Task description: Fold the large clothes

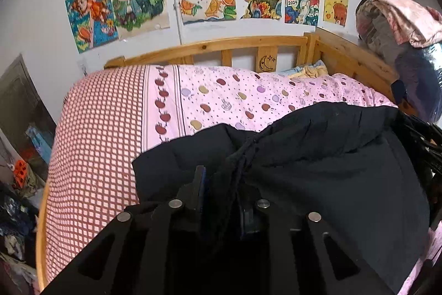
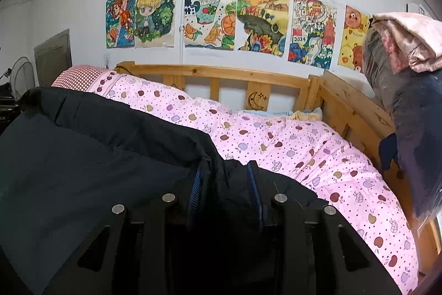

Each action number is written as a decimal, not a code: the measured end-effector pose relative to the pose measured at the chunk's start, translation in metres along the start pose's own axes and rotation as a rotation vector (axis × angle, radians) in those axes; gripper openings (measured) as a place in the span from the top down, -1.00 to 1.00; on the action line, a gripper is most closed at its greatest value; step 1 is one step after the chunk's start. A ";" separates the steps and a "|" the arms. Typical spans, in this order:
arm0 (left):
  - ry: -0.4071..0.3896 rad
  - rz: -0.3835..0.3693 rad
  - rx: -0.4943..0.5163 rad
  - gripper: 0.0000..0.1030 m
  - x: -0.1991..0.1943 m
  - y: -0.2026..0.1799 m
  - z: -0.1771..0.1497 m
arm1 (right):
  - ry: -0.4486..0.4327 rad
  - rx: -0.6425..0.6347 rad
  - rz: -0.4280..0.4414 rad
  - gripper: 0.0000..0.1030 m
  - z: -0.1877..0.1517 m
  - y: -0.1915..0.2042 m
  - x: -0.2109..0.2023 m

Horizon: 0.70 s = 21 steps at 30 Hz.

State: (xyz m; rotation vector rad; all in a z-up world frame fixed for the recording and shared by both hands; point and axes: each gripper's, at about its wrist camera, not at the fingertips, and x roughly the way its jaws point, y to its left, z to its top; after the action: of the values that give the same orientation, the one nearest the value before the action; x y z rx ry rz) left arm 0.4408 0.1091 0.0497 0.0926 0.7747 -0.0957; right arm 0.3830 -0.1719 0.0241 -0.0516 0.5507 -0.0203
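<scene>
Dark garment spread on the pink-quilted bed

The left tongs point(image 1: 221, 184) sit at the near edge of the black garment point(image 1: 317, 156), a bunched fold of it between their barely parted pads; whether they pinch it I cannot tell. Right of them, on the same garment, the right tongs point(image 2: 225, 184) stand released, cloth lying loose between the blue pads point(image 2: 252, 184). Beyond the garment lies the pink quilt point(image 2: 304, 151).

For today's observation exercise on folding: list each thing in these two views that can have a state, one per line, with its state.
Dark coat: lying rumpled on the bed, partly folded.
Left hand-held gripper: fingers slightly apart, coat fabric bunched between them.
Right hand-held gripper: fingers parted, coat fabric between them.
Pink quilt: spread over the bed, under the coat.
Plastic-wrapped bundle: standing at the bed rail, pink cloth on top.
</scene>
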 end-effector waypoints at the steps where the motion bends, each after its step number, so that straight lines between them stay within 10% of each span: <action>1: -0.007 -0.026 -0.013 0.60 -0.004 0.004 -0.001 | 0.008 0.010 -0.008 0.24 -0.001 -0.002 0.001; 3: -0.048 -0.070 -0.032 0.25 -0.017 0.013 -0.005 | 0.011 0.043 -0.013 -0.14 -0.003 -0.009 -0.003; 5: -0.105 -0.068 -0.062 -0.83 -0.033 0.026 -0.010 | -0.008 0.082 0.003 -0.30 -0.008 -0.021 -0.014; 21: -0.004 -0.245 -0.336 -0.86 -0.045 0.119 -0.080 | 0.128 0.293 0.119 -0.44 -0.069 -0.105 -0.024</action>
State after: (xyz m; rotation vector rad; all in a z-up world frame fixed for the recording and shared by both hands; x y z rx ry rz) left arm 0.3675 0.2385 0.0300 -0.3219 0.7861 -0.1965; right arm 0.3262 -0.2787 -0.0163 0.2695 0.6727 0.0119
